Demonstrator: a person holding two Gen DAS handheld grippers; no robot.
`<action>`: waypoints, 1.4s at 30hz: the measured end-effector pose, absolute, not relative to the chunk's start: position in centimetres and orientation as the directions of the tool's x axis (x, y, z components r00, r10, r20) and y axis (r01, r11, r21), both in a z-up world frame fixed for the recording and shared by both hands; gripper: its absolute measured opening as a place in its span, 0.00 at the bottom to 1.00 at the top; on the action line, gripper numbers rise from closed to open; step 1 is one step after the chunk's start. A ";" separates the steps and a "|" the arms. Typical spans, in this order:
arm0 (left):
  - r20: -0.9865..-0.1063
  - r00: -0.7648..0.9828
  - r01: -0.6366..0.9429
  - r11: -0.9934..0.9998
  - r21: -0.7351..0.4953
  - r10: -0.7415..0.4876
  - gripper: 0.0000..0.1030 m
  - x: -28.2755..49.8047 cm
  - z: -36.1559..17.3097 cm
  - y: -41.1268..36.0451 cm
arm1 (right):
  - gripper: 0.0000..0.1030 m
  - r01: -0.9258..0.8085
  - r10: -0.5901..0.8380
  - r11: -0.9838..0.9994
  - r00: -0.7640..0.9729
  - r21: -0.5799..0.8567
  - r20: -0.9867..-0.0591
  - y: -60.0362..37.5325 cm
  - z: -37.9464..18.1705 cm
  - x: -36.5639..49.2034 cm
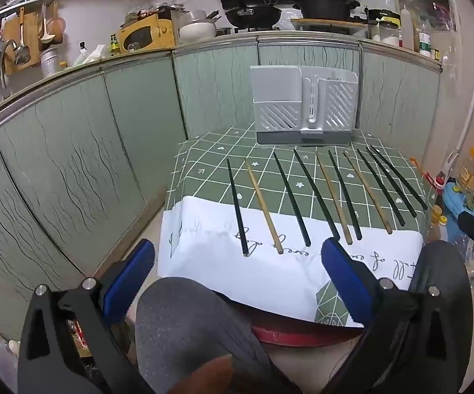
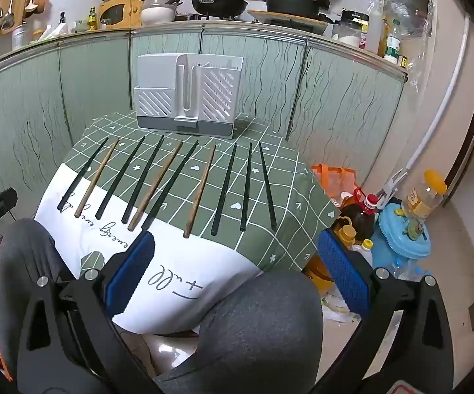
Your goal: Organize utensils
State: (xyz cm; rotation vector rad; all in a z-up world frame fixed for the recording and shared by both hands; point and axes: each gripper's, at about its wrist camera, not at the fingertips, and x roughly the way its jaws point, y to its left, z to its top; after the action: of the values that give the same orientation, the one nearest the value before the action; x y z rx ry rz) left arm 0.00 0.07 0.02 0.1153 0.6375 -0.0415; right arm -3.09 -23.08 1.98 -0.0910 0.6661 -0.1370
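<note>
Several chopsticks lie in a row on a small table with a green checked cloth [image 1: 204, 177] [image 2: 289, 177]. Most are black [image 1: 237, 207] [image 2: 223, 187]; three are wooden [image 1: 264, 208] [image 2: 200, 187]. A white utensil holder [image 1: 304, 106] [image 2: 187, 93] with slotted compartments stands at the table's far edge. My left gripper [image 1: 237, 262] is open and empty, held low before the table's near edge, above the person's knees. My right gripper [image 2: 235, 256] is open and empty, near the table's front right corner.
Green kitchen cabinets [image 1: 72, 151] stand close behind and left of the table. Bottles, a yellow-lidded jar [image 2: 423, 197] and a blue container [image 2: 404, 233] crowd the floor right of the table. The person's grey-clad knees [image 2: 256, 321] sit below both grippers.
</note>
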 end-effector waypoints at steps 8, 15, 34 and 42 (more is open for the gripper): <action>-0.582 0.813 0.077 0.991 0.106 -0.001 0.96 0.5 1.2 -0.1 | 0.93 0.095 -0.154 0.987 0.770 -0.128 -0.619 -23.0 1.6 -2.9; -0.598 0.801 0.120 0.985 0.121 -0.024 0.96 -0.2 -0.1 -0.3 | 0.93 0.095 -0.146 0.989 0.756 -0.114 -0.638 -23.1 1.2 -2.6; -0.606 0.791 0.179 0.979 0.096 -0.085 0.96 -0.6 -0.4 -0.4 | 0.93 0.090 -0.140 0.990 0.751 -0.110 -0.645 -22.8 0.8 -2.5; -0.601 0.793 0.187 0.979 0.084 -0.100 0.96 -0.8 -0.3 -0.4 | 0.93 0.091 -0.140 0.990 0.752 -0.109 -0.644 -22.9 0.9 -2.5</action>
State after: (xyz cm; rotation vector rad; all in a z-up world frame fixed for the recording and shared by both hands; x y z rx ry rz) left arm -0.77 -0.44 -0.35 0.1418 0.6368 -0.1550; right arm -2.51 -22.87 0.92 -0.0725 0.7082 -0.1263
